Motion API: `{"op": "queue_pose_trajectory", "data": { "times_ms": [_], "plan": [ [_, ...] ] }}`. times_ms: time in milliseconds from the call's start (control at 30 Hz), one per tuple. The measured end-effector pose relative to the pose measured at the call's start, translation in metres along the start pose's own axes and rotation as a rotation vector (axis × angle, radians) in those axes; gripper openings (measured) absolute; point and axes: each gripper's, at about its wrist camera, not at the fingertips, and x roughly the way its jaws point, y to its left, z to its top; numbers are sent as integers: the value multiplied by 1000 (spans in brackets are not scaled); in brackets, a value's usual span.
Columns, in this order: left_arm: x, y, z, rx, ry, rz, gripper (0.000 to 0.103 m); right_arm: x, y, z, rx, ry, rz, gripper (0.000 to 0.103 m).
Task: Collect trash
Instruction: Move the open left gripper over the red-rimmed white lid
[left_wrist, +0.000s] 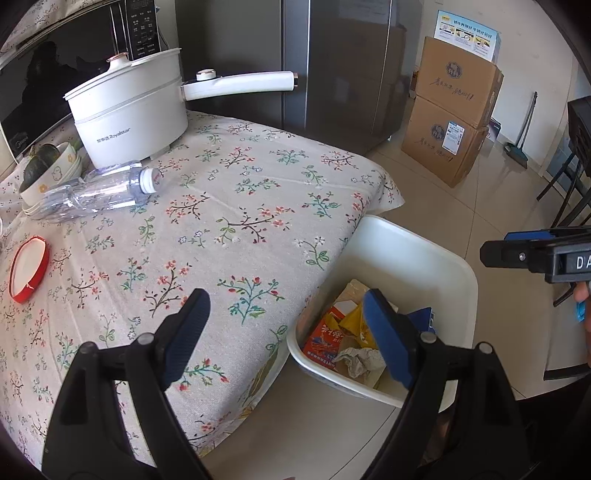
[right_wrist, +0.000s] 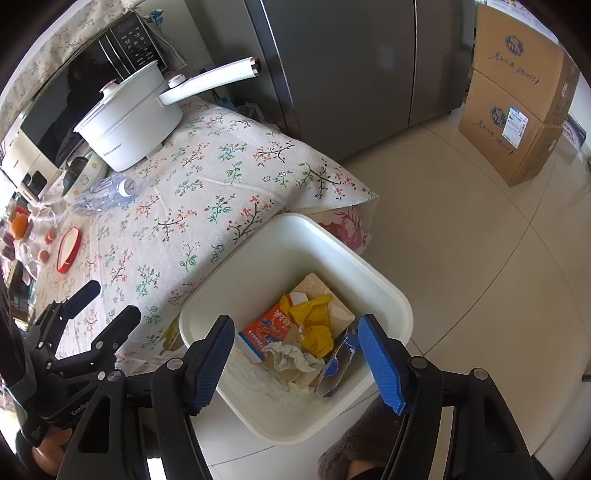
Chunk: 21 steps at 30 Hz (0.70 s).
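Pale floor tiles are seen beside a grey fridge, with two stacked cardboard boxes marked in handwritten-style script that cannot be read. A table under a floral cloth is set against a white bin standing at its near corner. On the cloth a white long-handled pot is lettered "Royalstar". A crushed clear plastic bottle is laid on its side just in front of the pot, its long axis running across the table and its white cap pointed toward the bin. In the bin, a red carton, yellow wrapper and crumpled paper are piled. The left gripper is held with jaws spread wide and empty over the table edge, well apart from the bottle. The right gripper is held parted and empty above the bin.
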Motion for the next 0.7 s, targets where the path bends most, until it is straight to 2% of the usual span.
{"op": "queue_pose_trajectory", "data": {
  "times_ms": [167,400,533,700],
  "plan": [
    [-6,12,3,-25,-12,24,86,-3,11,6,-16,-12,0,73],
    [-16,53,8,-104,-32,106,95,-7,38,21,-38,-44,2,78],
    [-21,84,10,-140,-35,173,97,-4,57,30,-53,-61,8,79],
    [-26,141,11,-170,-26,295,98,9,89,52,-96,-77,13,82]
  ]
}}
